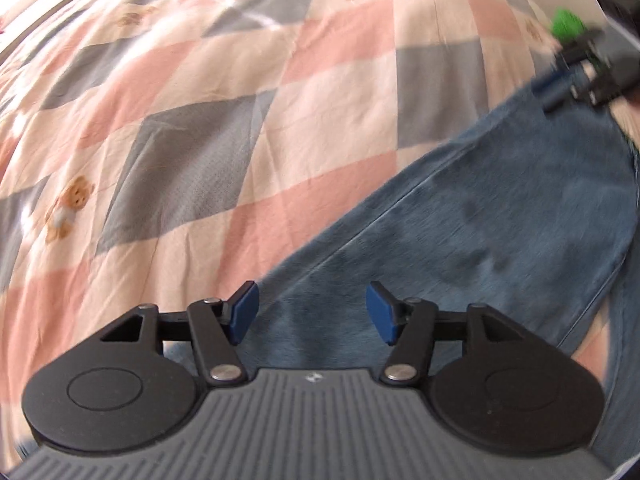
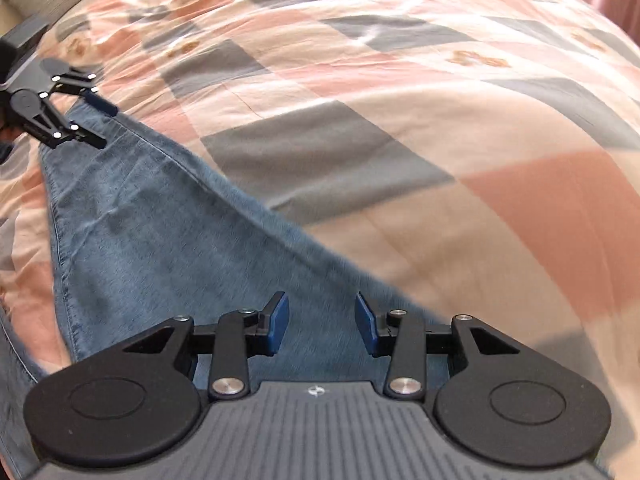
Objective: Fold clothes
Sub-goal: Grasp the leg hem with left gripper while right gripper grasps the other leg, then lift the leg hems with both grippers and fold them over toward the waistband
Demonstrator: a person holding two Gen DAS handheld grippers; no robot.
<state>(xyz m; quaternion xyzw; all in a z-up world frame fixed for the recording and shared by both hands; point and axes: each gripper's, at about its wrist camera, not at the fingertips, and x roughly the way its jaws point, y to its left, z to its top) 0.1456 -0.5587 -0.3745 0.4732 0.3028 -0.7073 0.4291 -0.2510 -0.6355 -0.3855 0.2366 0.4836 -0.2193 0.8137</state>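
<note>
- On the bed, across the pink, grey and cream checked quilt [image 1: 168,92], the blue jeans [image 1: 500,216] lay flat as a long band of denim, with a gripper at each end of it.
- Left gripper [image 1: 312,310] pointed down at the denim near its edge; its blue fingers [image 1: 245,305] stood partly open, with cloth showing below the gap but nothing pinched between them.
- Right gripper [image 2: 322,322] hung over the other end of the band, its fingers [image 2: 278,322] narrower apart yet also clear of the fabric, holding nothing.
- Judging by this, the step in hand was taking hold of both ends before a fold.
- To do it well, each pair of fingers would need to straddle the edge of the denim, not the flat middle, and catch every layer there.
- Both grips should close at matching spots, so the fold comes up square rather than skewed.
- Quilt cloth beneath could be nipped along with the jeans; a shallow bite at the hem would lessen that risk.
</note>
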